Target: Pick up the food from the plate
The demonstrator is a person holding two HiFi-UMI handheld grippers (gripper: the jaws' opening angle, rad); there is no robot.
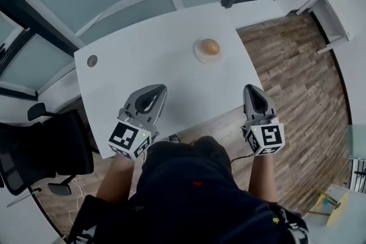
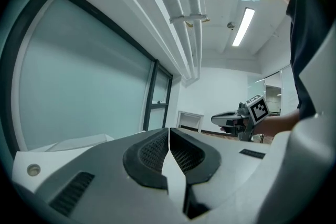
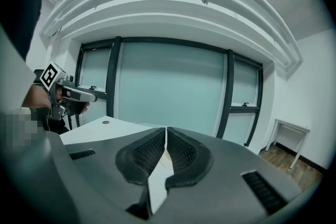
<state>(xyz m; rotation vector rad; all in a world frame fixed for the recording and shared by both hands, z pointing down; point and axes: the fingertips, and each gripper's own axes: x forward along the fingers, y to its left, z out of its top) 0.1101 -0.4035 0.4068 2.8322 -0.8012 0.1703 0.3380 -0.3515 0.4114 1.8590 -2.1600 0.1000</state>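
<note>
A round, golden-brown piece of food [image 1: 209,47] sits on a small pale plate [image 1: 198,55] near the far right of the white table [image 1: 143,54]. My left gripper [image 1: 159,88] hovers over the table's near edge, well short and left of the plate, its jaws shut with nothing between them. My right gripper [image 1: 252,88] hangs just off the table's right corner, nearer than the plate, also shut and empty. In the left gripper view the ribbed pads [image 2: 152,152] meet along one line. The pads [image 3: 181,152] in the right gripper view meet the same way.
A grey cable grommet [image 1: 92,60] is set into the table's far left corner. A black office chair [image 1: 34,148] stands at the left. Wooden floor [image 1: 297,83] lies to the right. Glass walls run behind the table, and a small white side table [image 3: 290,131] stands by the wall.
</note>
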